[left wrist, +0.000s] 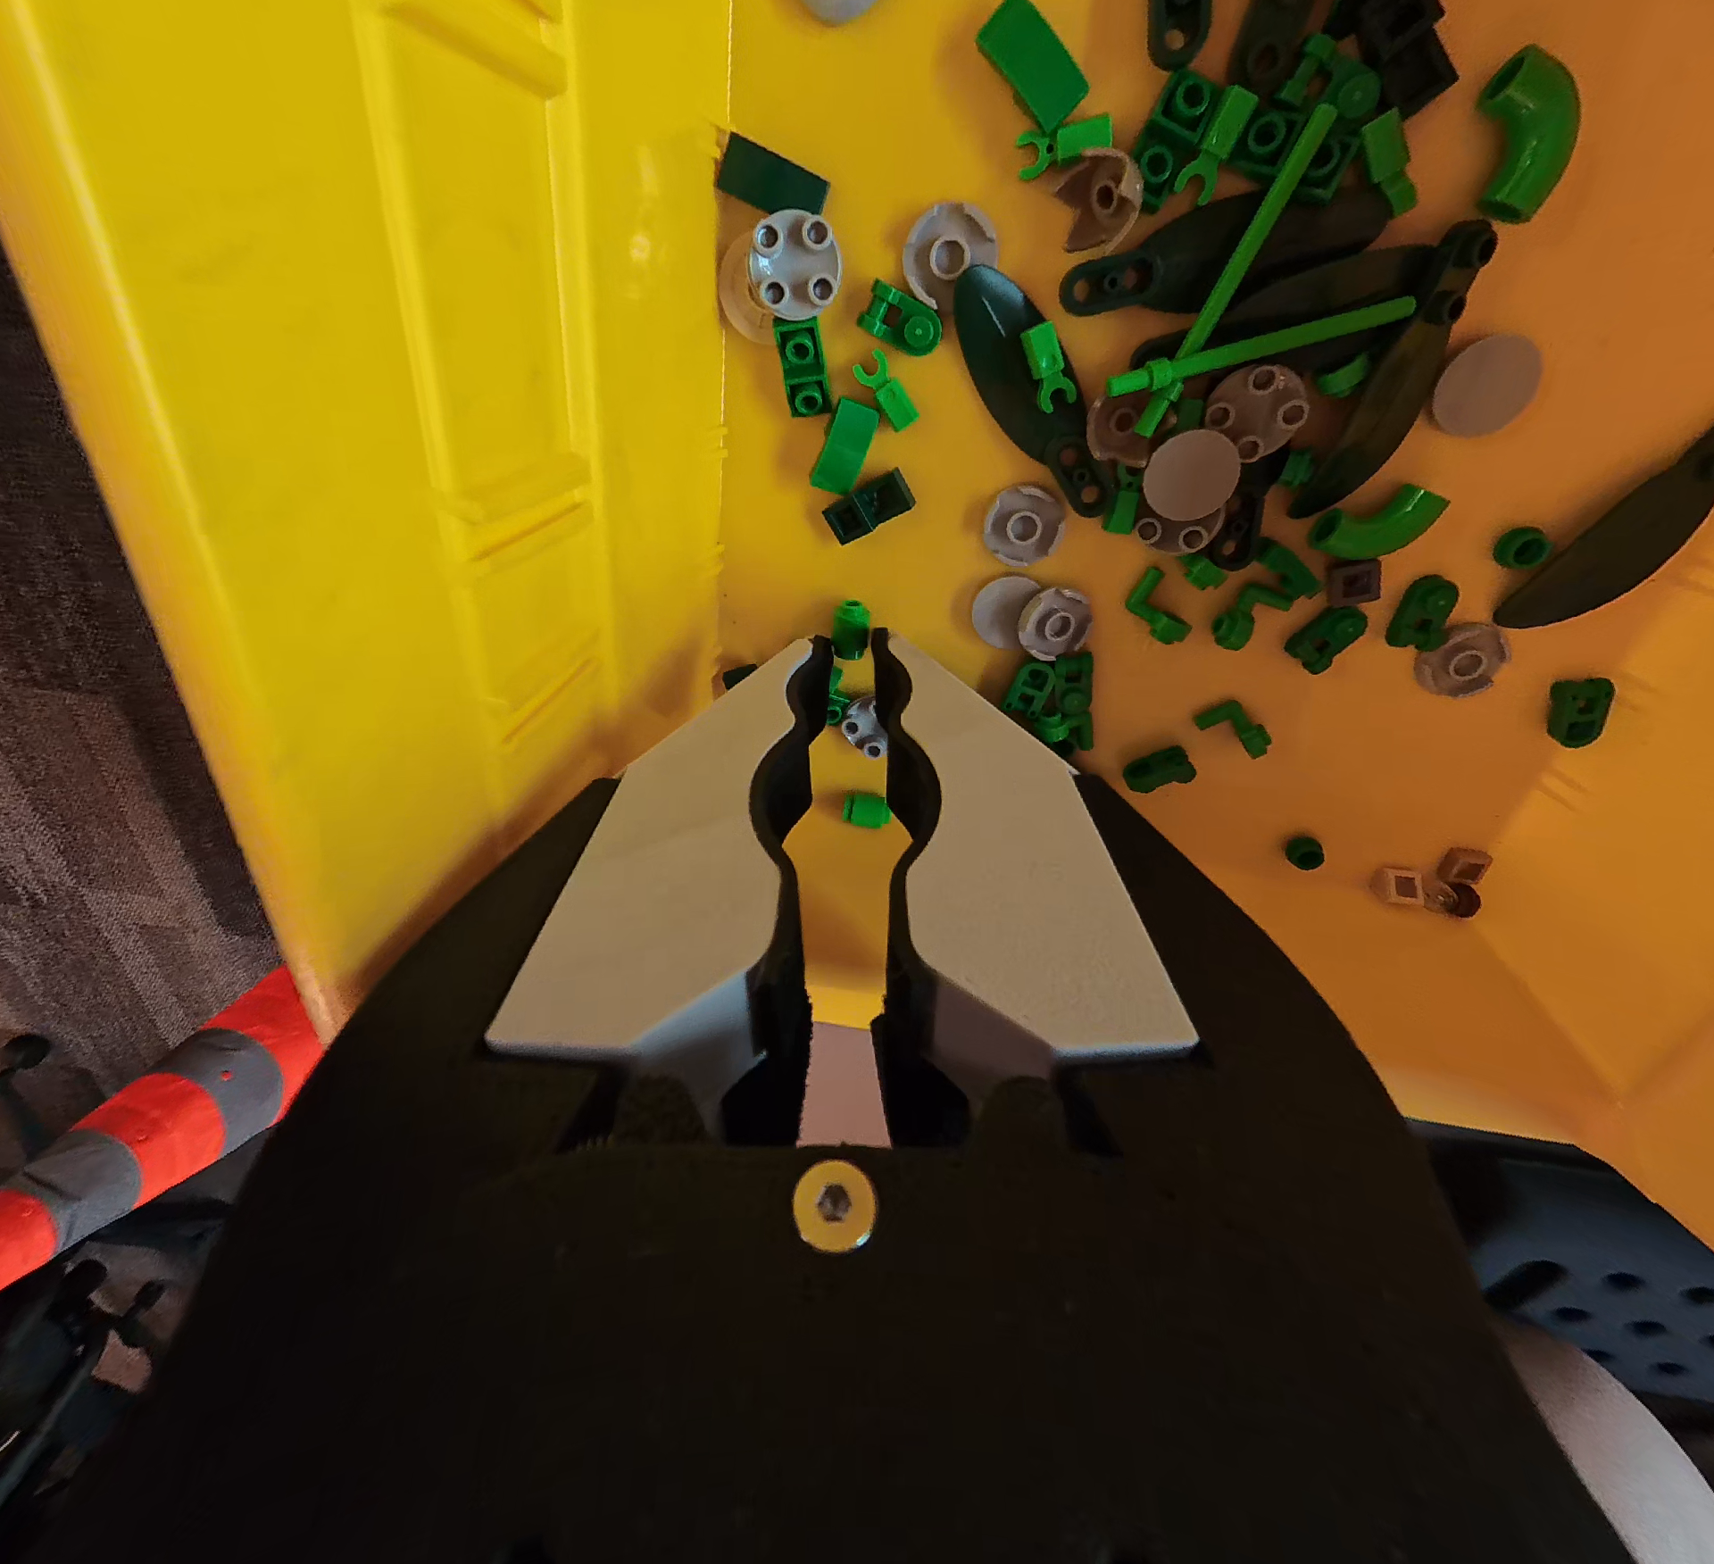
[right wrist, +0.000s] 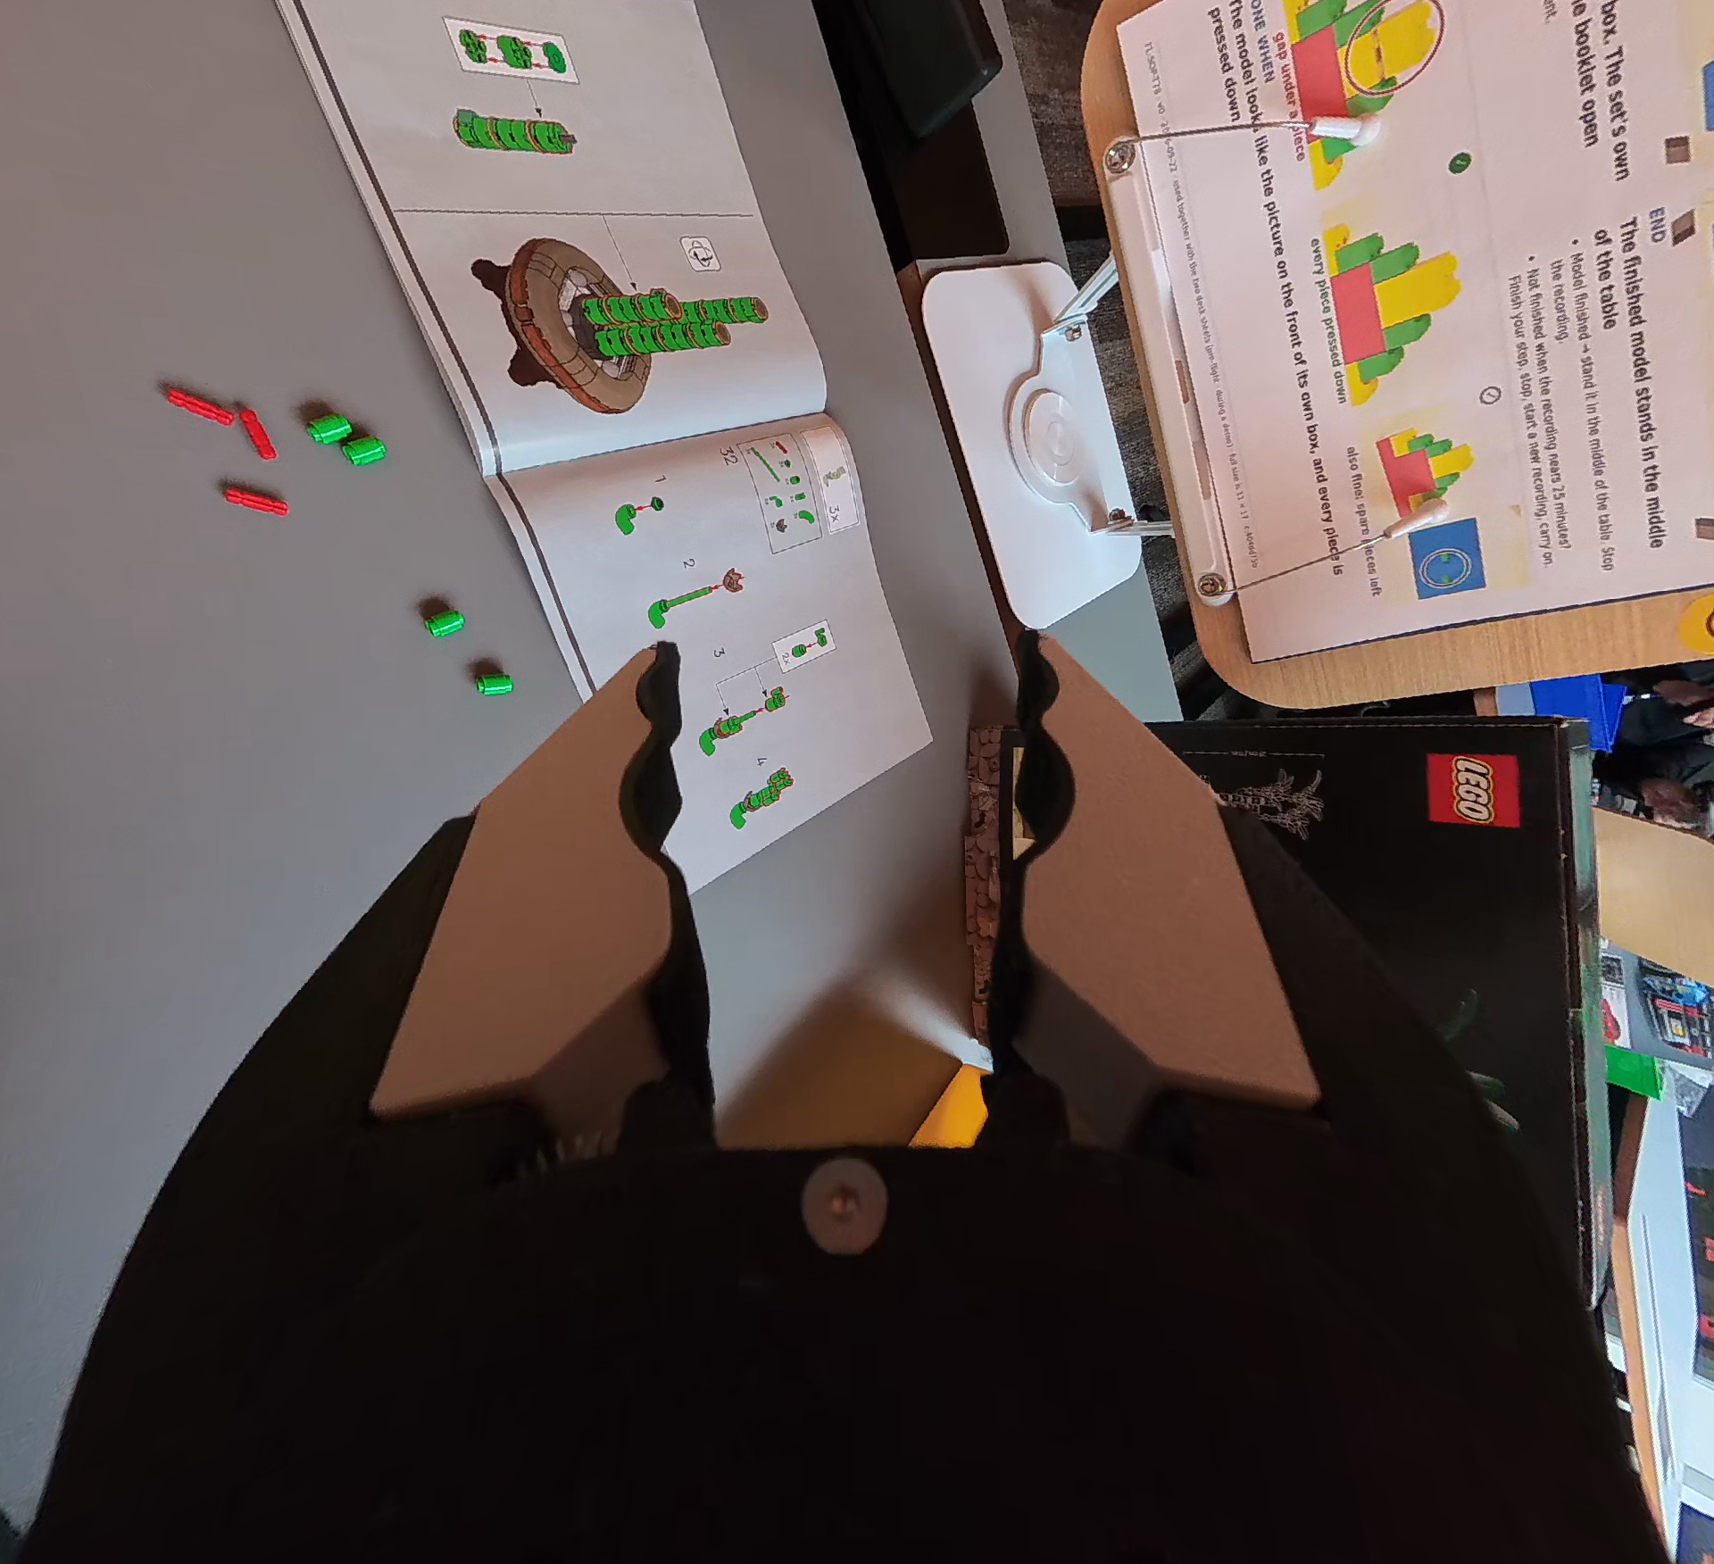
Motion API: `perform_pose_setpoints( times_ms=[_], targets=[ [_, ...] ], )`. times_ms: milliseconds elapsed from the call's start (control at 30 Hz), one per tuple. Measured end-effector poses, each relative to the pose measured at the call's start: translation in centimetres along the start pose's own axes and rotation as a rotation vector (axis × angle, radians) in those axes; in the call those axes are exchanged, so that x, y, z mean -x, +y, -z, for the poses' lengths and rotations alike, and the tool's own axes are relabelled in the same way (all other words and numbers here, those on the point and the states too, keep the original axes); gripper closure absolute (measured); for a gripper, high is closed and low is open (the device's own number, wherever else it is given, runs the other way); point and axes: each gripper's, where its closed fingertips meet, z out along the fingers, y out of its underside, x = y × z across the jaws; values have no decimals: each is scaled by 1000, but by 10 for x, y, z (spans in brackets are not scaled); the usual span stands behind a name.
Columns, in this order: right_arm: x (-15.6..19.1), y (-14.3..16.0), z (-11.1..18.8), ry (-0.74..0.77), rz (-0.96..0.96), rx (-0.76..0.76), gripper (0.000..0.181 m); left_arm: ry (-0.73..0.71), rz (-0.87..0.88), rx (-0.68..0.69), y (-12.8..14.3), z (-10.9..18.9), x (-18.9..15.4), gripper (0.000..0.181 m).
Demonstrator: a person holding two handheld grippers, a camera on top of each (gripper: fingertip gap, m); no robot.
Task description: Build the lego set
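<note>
The left gripper (left wrist: 846, 638) has a broad matte black body with one silver hex-socket screw (left wrist: 833, 1204) at its centre, and two pale grey wedge-shaped fingers (left wrist: 677, 852) lined along their inner edges with black, wavy, scalloped pads. The right gripper (right wrist: 846, 652) is built alike: a black body, a dull round screw (right wrist: 842, 1206) in the middle, and two tan-looking wedge fingers (right wrist: 556, 898) edged with the same black scalloped lining.
</note>
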Motion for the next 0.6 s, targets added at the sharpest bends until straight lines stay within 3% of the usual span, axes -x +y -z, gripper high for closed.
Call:
perform_pose_setpoints(
  times_ms=[433,600],
  targets=[
    [2,1,-2,-7,10,10,109,-8,-2,4,0,-2,1,175],
    [2,2,-2,-9,12,14,109,-58,55,-61,-6,17,12,175]
  ],
)
